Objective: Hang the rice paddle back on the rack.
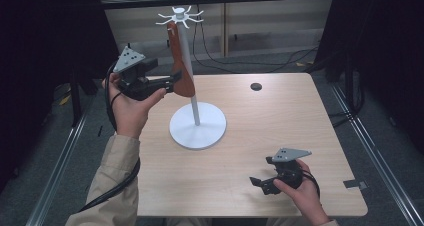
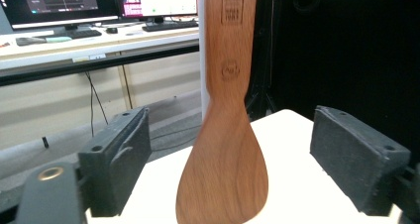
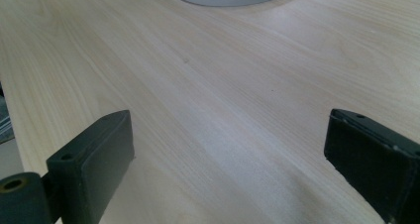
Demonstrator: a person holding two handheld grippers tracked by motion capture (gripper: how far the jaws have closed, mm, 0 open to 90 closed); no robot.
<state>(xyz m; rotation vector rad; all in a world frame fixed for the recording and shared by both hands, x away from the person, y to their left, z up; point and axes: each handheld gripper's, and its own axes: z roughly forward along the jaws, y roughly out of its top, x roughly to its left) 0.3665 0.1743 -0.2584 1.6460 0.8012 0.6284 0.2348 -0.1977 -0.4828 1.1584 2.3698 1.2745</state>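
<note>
Brown wooden spatula (image 2: pixel 225 149) hung from white pronged stand (image 1: pixel 197 120), framed by wide-open left tool (image 2: pixel 247 159)
Stiff, light and smooth, it is best gripped across the narrow neck; right tool (image 1: pixel 262 182) is held wide over the tabletop (image 1: pixel 280 121)

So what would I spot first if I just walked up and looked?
Probably the brown wooden spatula hanging from the tall white stand in the middle of the table. The left hand-held gripper is right at it, jaws open on either side of its wide end. The right hand-held gripper waits open near the table's front.

Even soft light, dark surrounds, slight blur
</note>
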